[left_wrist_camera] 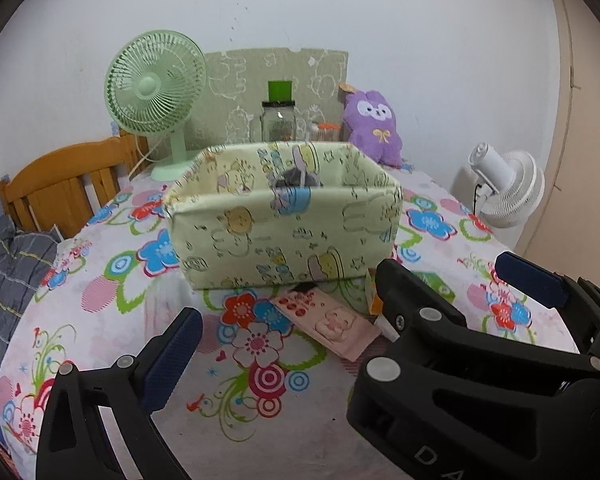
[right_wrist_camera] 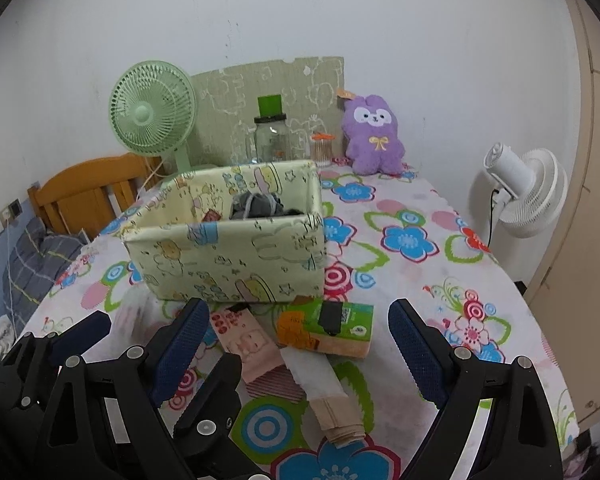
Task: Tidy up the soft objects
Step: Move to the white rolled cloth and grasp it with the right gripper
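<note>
A pale green cartoon-print fabric box point(left_wrist_camera: 284, 236) point(right_wrist_camera: 236, 264) stands open on the floral tablecloth, with dark grey soft cloth point(right_wrist_camera: 256, 206) inside. In front of it lie a pink tissue pack point(left_wrist_camera: 328, 322) point(right_wrist_camera: 246, 340), a green-orange tissue pack point(right_wrist_camera: 328, 328) and a beige folded cloth point(right_wrist_camera: 332, 396). A purple plush toy point(left_wrist_camera: 374, 126) point(right_wrist_camera: 374, 136) sits at the back. My left gripper point(left_wrist_camera: 340, 320) is open and empty near the pink pack. My right gripper point(right_wrist_camera: 296, 352) is open and empty above the packs. The right gripper also shows at the right of the left wrist view point(left_wrist_camera: 456, 280).
A green desk fan point(left_wrist_camera: 156, 92) point(right_wrist_camera: 152, 110), a glass jar point(right_wrist_camera: 270, 138) and a cotton-swab holder point(right_wrist_camera: 322, 150) stand at the back. A white fan point(right_wrist_camera: 524, 192) stands right of the table. A wooden bed frame point(left_wrist_camera: 64, 184) is on the left.
</note>
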A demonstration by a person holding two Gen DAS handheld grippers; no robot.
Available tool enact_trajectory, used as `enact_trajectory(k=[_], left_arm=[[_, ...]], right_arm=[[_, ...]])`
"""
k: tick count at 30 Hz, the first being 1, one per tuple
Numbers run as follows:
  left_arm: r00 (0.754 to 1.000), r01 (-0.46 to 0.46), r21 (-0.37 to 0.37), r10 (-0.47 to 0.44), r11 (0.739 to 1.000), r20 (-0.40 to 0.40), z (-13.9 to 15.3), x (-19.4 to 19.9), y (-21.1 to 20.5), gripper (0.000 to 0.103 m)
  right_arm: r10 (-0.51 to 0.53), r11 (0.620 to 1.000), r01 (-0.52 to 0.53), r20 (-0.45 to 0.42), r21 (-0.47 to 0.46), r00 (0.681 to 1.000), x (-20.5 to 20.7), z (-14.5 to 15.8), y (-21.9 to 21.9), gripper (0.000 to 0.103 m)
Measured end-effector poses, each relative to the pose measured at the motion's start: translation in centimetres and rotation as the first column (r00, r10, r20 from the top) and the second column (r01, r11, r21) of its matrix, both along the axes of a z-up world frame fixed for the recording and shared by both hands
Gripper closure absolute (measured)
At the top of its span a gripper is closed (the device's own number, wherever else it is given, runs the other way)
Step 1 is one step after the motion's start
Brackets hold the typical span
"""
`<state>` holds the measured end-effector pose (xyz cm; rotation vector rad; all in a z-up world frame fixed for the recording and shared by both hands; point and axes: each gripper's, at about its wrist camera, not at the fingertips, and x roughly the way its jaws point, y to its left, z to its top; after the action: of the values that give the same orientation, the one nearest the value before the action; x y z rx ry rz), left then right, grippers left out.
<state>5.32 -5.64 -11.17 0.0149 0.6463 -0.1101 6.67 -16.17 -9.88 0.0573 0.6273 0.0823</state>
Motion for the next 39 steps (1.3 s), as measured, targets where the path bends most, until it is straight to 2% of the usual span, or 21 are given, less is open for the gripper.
enact_trajectory(k=[7,15,21,24,28,32,36,39], left_arm=[[0.997,0.017,0.020,-0.016,1.000,-0.071,-2.3,0.8,-1.0,0.000],[0.993,0.030,0.043,-0.025,0.999,-0.111,-3.5,1.6,-1.9,0.001],[0.988,0.014,0.067,-0.004,0.998,-0.155,-4.7,1.9,-2.0,0.001],[0.983,0.008,0.068,0.004,0.998,-0.182,-5.2,2.0,-1.9,0.001],[0.982,0.015,0.069,-0.002,0.997,-0.190,-5.3,2.0,-2.0,0.001],[0.983,0.012,0.078,0.002,0.997,-0.183,-5.3,1.8,-2.1,0.001],[0.985,0.017,0.077,-0.003,0.997,-0.175,-5.0,1.4,-2.1,0.001],[0.985,0.014,0.076,-0.001,0.997,-0.172,-4.8,1.1,-2.1,0.001]], right_arm=[[-0.019,1.000,0.019,-0.082,-0.004,0.996,0.7,-2.7,-0.7,0.010],[-0.035,0.999,0.035,-0.134,-0.002,0.990,1.6,-4.3,-1.5,0.011],[-0.007,1.000,0.012,-0.210,0.022,0.978,2.4,-6.0,-1.4,0.023],[0.006,1.000,0.000,-0.235,0.024,0.972,2.8,-6.5,-1.3,0.034],[-0.003,1.000,0.006,-0.227,0.011,0.974,2.7,-6.6,-1.3,0.045],[-0.004,1.000,0.009,-0.224,0.022,0.974,2.4,-6.5,-1.5,0.065],[0.009,0.999,0.002,-0.224,0.050,0.974,2.1,-6.4,-1.7,0.073],[0.018,0.998,-0.005,-0.218,0.062,0.976,1.5,-6.0,-1.6,0.076]])
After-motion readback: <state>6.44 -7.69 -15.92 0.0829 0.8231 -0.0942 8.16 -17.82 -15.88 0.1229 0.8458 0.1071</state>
